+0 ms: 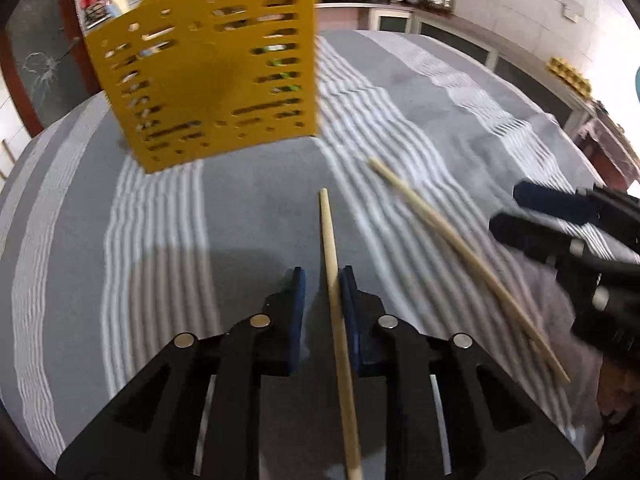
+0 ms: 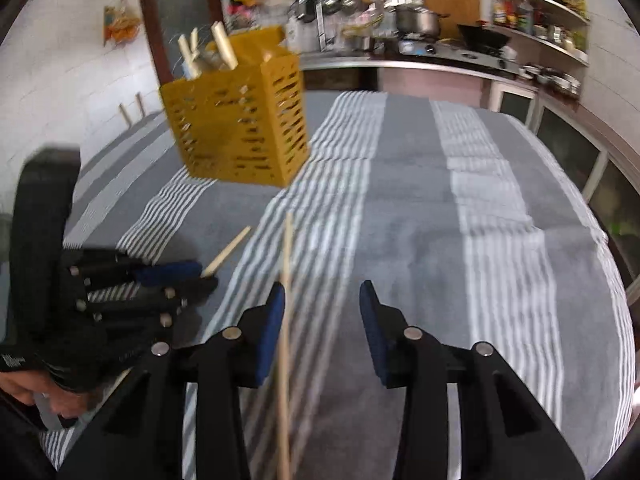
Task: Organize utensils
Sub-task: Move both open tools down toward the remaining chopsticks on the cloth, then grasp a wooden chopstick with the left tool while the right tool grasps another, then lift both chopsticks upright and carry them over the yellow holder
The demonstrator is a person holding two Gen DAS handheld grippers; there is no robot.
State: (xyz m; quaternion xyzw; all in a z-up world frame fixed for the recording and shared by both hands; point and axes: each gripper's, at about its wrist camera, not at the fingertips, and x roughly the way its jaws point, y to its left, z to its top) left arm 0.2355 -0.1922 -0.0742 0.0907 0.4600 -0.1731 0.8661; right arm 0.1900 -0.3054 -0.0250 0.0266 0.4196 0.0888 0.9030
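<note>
Left tongs (image 1: 322,280) straddled one chopstick (image 1: 329,240), not yet clamped; right tongs (image 2: 322,300) gaped around the other chopstick (image 2: 286,264). Next, close squarely, then carry to the yellow holder (image 1: 208,68).

yellow slotted caddy (image 1: 208,80), pale wooden chopsticks (image 1: 332,248), grey white-striped cloth (image 1: 440,120).
</note>
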